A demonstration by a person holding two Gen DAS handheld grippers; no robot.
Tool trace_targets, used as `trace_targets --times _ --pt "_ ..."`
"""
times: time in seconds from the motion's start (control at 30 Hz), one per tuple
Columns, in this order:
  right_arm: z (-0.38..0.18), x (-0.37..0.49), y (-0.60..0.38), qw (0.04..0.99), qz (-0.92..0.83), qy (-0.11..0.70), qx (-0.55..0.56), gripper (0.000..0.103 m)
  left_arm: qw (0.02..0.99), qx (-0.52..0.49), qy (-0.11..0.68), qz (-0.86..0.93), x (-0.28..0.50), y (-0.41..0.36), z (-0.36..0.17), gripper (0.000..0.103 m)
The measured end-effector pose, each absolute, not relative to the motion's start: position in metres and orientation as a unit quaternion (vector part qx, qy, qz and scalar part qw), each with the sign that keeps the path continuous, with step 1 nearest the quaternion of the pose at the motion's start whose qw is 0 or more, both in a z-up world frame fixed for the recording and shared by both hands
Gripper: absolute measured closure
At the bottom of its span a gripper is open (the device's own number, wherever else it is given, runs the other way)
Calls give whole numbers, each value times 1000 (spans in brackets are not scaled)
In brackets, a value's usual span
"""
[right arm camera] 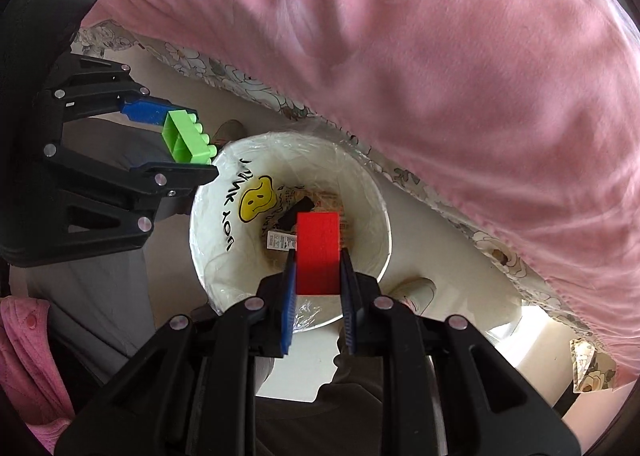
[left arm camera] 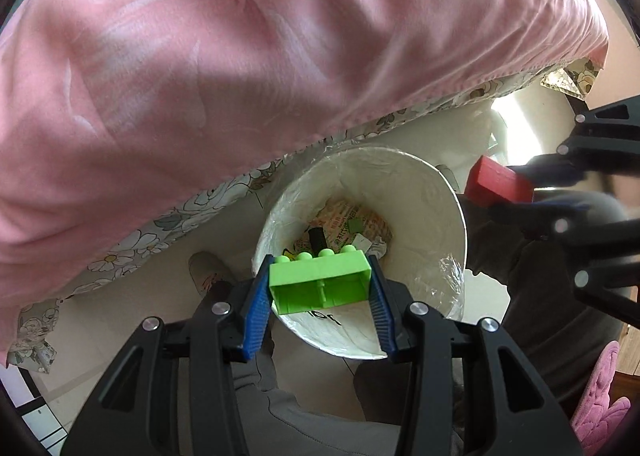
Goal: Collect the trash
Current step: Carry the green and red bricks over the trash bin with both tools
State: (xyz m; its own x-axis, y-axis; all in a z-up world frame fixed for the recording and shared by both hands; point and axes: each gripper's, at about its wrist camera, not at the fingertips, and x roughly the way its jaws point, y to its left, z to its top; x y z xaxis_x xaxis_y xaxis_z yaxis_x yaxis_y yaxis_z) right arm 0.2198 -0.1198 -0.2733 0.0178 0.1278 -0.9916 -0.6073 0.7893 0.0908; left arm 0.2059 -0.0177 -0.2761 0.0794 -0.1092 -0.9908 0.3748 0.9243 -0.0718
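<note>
The left tongs [left arm camera: 320, 288] pinch a green block [left arm camera: 320, 280] by its short ends, its long axis crossing between the pads, studs facing away, over the near rim of the white bin [left arm camera: 440, 216]. The right tongs [right arm camera: 318, 276] pinch a red block [right arm camera: 318, 252], its long axis running along the fingers, pointing down over the bin's mouth beside the pink blanket [right arm camera: 440, 56].

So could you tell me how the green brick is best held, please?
As the left claw has it: come from above, pads on the green brick's two short end faces. They are flat and parallel; the long sides carry studs and an open hollow.
</note>
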Motion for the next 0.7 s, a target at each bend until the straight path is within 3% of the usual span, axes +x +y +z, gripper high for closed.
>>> trace_targets --times 0.7 --pt "-376 212 -113 628 268 714 -153 82 668 75 726 -146 202 -18 -384 56"
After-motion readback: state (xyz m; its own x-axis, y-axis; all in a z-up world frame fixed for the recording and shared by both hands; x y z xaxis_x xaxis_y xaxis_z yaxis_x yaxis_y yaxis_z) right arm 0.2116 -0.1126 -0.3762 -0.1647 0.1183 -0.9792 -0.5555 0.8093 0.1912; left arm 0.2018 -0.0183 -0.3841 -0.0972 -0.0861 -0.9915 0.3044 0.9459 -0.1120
